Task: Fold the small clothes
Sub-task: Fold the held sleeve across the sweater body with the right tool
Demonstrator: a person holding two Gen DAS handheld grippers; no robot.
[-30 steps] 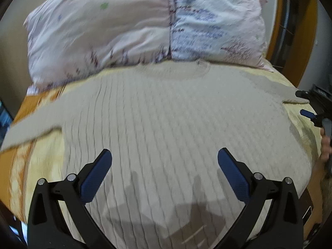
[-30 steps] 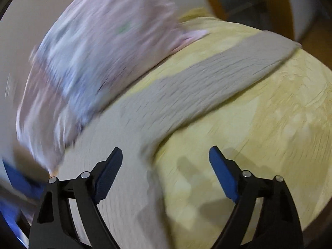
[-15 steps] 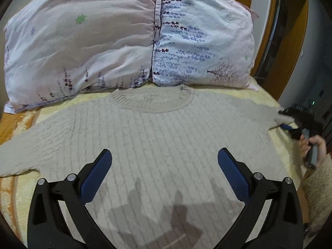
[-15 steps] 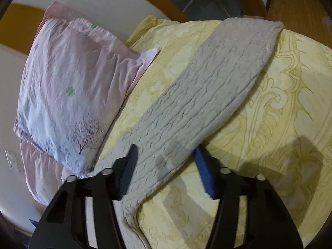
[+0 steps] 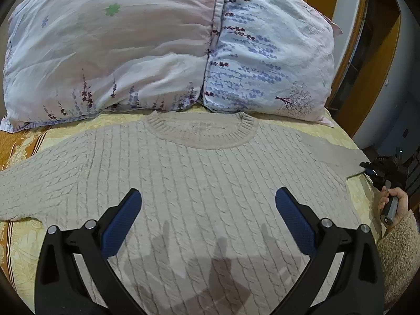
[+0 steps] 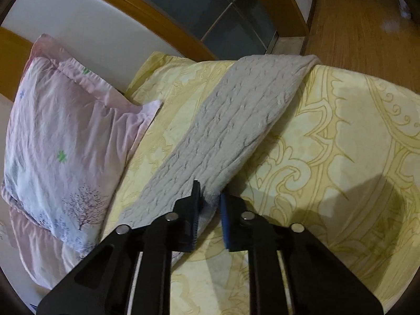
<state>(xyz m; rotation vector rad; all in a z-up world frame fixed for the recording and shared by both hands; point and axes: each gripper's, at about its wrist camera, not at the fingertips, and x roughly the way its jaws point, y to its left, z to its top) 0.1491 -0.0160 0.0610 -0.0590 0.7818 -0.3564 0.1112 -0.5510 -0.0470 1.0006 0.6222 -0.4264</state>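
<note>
Your beige cable-knit sweater (image 5: 204, 183) lies flat, front up, on the bed, over a yellow patterned bedspread (image 6: 354, 157), with its round collar (image 5: 202, 131) just short of the pillows. Two pillows stand side by side at the head of the bed: a pale pink one (image 5: 110, 52) on the left and a white one with purple flower sprigs (image 5: 267, 60) on the right, both close to the collar but not lying on it.

Your left gripper (image 5: 207, 210) hangs over the chest of the sweater with its blue pads spread wide apart and nothing between them; its shadow falls on the knit below.

Your right gripper (image 6: 210, 210) is pinched tight on the near edge of the right sleeve (image 6: 236, 120), with a fold of knit bunched between the pads. That sleeve runs diagonally away toward the far edge of the bed, where its cuff end droops over the side. The corner of the floral pillow sits just beside the sleeve on the left. A wooden headboard frame (image 6: 157, 13) curves behind, and wooden floor (image 6: 367, 26) shows past the bed's edge.
</note>
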